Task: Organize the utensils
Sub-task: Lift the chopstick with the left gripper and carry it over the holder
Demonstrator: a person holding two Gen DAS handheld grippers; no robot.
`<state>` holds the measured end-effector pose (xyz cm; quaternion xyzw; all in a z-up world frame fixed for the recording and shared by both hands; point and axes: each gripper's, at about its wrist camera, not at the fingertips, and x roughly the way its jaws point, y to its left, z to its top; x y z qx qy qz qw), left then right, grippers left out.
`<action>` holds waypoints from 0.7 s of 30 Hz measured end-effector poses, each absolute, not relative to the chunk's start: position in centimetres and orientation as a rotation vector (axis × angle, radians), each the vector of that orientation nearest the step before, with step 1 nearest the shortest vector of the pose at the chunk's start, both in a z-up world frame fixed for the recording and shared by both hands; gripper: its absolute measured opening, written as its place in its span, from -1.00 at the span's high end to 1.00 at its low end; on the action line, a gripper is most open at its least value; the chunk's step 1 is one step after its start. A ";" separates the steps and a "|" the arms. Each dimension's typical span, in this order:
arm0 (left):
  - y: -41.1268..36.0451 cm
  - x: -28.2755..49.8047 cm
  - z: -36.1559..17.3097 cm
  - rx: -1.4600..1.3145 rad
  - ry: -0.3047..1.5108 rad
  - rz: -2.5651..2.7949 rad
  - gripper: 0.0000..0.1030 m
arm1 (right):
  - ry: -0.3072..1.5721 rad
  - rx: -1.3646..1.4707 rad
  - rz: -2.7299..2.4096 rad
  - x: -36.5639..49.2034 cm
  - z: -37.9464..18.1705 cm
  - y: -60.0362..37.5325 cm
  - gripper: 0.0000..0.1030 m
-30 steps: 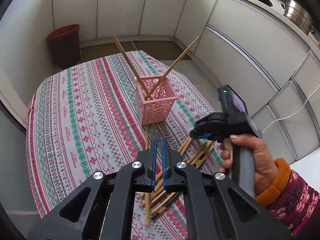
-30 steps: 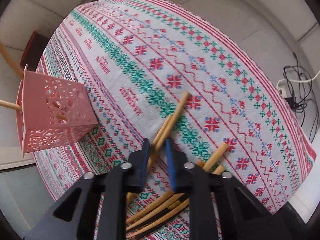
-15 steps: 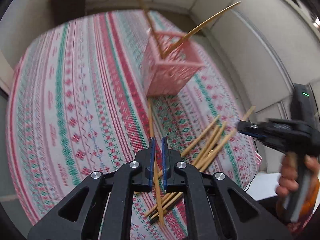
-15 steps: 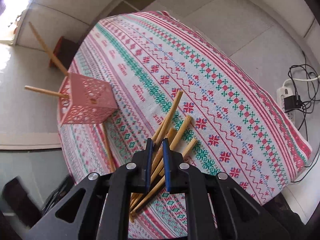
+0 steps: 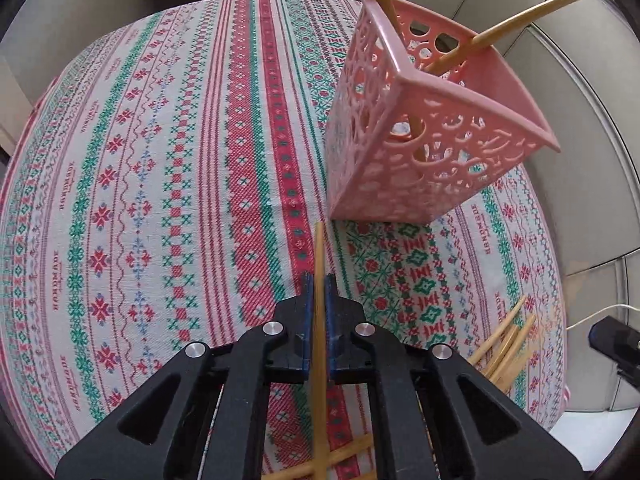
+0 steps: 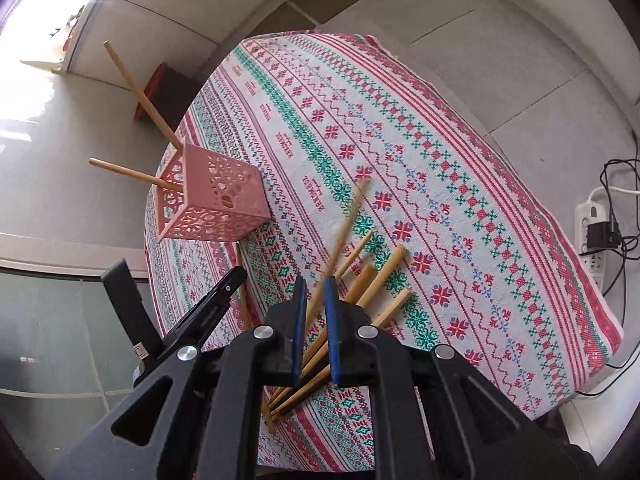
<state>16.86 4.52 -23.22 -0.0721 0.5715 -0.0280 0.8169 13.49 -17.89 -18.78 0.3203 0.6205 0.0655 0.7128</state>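
Left wrist view: left gripper (image 5: 319,286) has its jaws closed down on a single chopstick (image 5: 319,256). The stick runs straight along the fingers, its tip just short of the base of the pink basket (image 5: 420,136). Whether it is lifted off the tablecloth (image 5: 160,160) or only pinched in place is unclear. The basket already holds two chopsticks (image 5: 516,16), leaning out over its rim in different directions. More loose sticks (image 5: 504,340) lie on the cloth, on the near right side of the basket.

Right wrist view: right gripper (image 6: 315,294) is nearly closed around another chopstick (image 6: 344,228). That stick angles up and away from the pile (image 6: 372,280), so it looks gripped and raised, though pad contact is hard to confirm. The pile sits on the cloth near the basket (image 6: 212,200), on the side toward the gripper; roughly half a dozen sticks, exact count unclear because they overlap. The left tool's body (image 6: 192,320) shows below the basket, over its own stick.

Progress, judged: early. Two sticks are in the basket, two are in the grippers, and the pile remains. Next, both held sticks need dropping into the basket opening.
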 end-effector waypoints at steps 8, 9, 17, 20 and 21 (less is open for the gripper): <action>9.0 12.2 -16.9 -0.210 1.108 -0.120 0.91 | 1.322 0.671 0.224 12.5 -15.8 -17.2 0.82; 9.4 11.3 -15.3 -0.214 1.069 -0.136 0.91 | 1.321 0.661 0.201 12.3 -15.7 -17.5 0.81; 8.0 6.1 -7.6 -0.233 0.862 -0.239 0.91 | 1.470 0.759 -0.081 14.5 -23.0 -21.2 0.73; 7.1 6.0 -6.6 -0.208 0.833 -0.268 0.91 | 1.474 0.754 -0.115 15.9 -24.2 -20.6 0.73; 7.0 6.3 -6.5 -0.208 0.830 -0.276 0.91 | 1.467 0.736 -0.131 16.3 -24.2 -20.3 0.73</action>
